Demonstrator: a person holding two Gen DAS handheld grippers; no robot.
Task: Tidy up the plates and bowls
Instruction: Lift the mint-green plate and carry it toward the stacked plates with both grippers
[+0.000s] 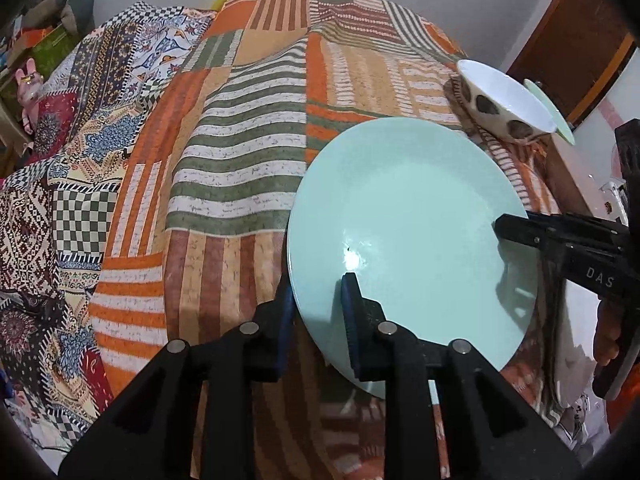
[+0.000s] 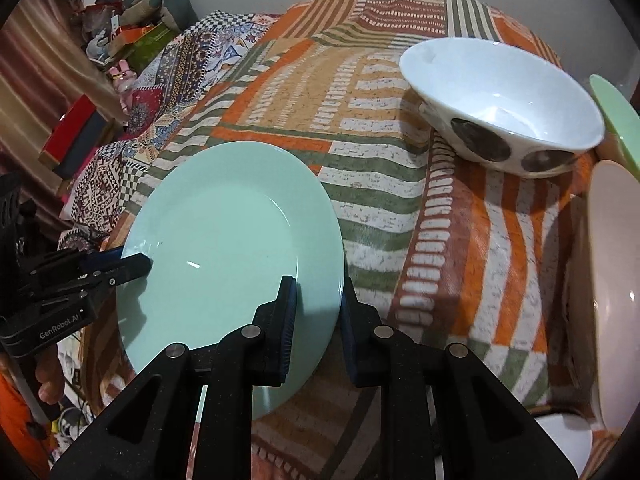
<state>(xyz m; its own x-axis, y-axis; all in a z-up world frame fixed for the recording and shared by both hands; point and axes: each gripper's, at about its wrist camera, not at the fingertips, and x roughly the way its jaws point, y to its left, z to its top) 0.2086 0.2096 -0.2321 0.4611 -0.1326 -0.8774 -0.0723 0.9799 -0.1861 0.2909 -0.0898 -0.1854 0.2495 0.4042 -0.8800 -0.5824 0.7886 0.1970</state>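
Observation:
A mint green plate (image 1: 404, 216) is held tilted above the patchwork cloth by both grippers. My left gripper (image 1: 318, 308) is shut on its near left rim, one finger over and one under. My right gripper (image 2: 318, 312) is shut on the plate's (image 2: 228, 240) opposite rim. Each gripper shows in the other's view, the right one (image 1: 516, 232) and the left one (image 2: 132, 266). A white bowl with dark spots (image 2: 504, 104) stands on the cloth beyond, also seen in the left wrist view (image 1: 504, 100).
A pale pink dish (image 2: 616, 280) and a green plate edge (image 2: 616, 112) sit at the right border. Another white dish (image 2: 568, 448) lies low at the right. Boxes and toys (image 2: 132, 32) crowd the far left beside the bed.

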